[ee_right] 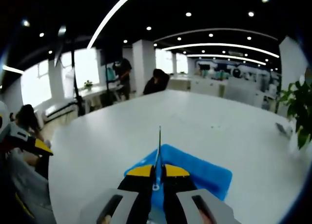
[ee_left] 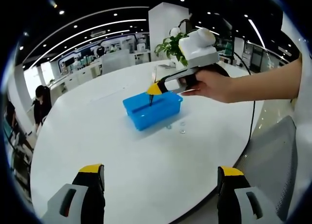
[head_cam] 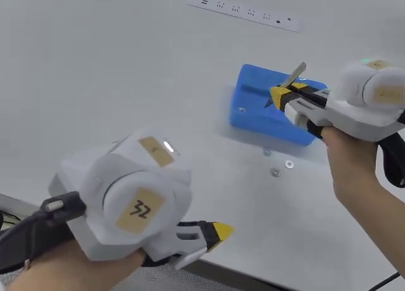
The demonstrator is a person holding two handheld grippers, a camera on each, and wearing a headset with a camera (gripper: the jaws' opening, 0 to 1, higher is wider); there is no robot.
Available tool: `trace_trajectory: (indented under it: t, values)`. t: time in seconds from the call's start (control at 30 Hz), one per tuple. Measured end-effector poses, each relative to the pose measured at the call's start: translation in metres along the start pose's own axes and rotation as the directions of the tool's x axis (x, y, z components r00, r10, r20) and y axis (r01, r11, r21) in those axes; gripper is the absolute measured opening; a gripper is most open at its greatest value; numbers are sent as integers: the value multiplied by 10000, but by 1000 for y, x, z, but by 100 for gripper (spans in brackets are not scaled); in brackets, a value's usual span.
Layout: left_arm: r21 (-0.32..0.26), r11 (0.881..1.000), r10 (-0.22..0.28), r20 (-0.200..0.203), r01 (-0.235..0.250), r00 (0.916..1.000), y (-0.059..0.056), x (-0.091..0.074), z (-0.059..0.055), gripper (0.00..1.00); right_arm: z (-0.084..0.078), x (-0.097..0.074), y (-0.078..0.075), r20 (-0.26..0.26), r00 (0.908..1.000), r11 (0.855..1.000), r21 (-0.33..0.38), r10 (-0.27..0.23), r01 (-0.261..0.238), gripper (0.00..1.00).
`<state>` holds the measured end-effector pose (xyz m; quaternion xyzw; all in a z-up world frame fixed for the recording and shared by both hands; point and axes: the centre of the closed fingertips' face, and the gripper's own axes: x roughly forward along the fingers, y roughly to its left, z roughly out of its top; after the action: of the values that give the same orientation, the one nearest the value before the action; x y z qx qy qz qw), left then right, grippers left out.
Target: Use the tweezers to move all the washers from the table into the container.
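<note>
Blue container (head_cam: pixel 266 123) under the tweezers (head_cam: pixel 296 73), three washers (head_cam: pixel 274 172) beside, power strip (head_cam: pixel 244 11) beyond.

Right claw (ee_right: pixel 157 172) tight on tweezers (ee_right: pixel 159 142), slim tips forward above blue container (ee_right: pixel 207 175) on white table (ee_right: pixel 122 126).

a round white tabletop (head_cam: pixel 126 69) carries a white power strip (head_cam: pixel 243 11), which lies flat toward its far side. a leafy green plant (ee_left: pixel 168 46) stands at the far side. a grey mesh chair (ee_left: pixel 273 156) sits by the near right edge. long strip ceiling lights (ee_right: pixel 219 45) run across the open office, and a seated person (ee_right: pixel 157 81) is at a far desk.
</note>
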<state>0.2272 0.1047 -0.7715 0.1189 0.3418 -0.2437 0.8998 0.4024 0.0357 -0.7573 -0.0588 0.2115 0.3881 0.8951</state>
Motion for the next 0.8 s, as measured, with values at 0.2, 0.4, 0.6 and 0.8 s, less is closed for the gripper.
trace_trajectory:
  t: [0.2,0.4,0.6,0.8]
  values:
    - [160,9998,-114,-72,115,9999,-4,1,0,99,-4,-18,0,56,9999,9999,102,-140,139,4]
    - [183,9997,-129,-64,131,9999,-4,0,0,99,-19,-30,6,-159,9999,9989,467,-34,42,3]
    - [255,9996,-116,-103,118,9999,-5,1,0,97,-44,-29,11,-611,9981,9987,504,65,-34,3]
    - [181,9997,-188,-29,188,9998,-6,1,2,98,-59,-21,11,-909,9958,9985,551,51,-1,4]
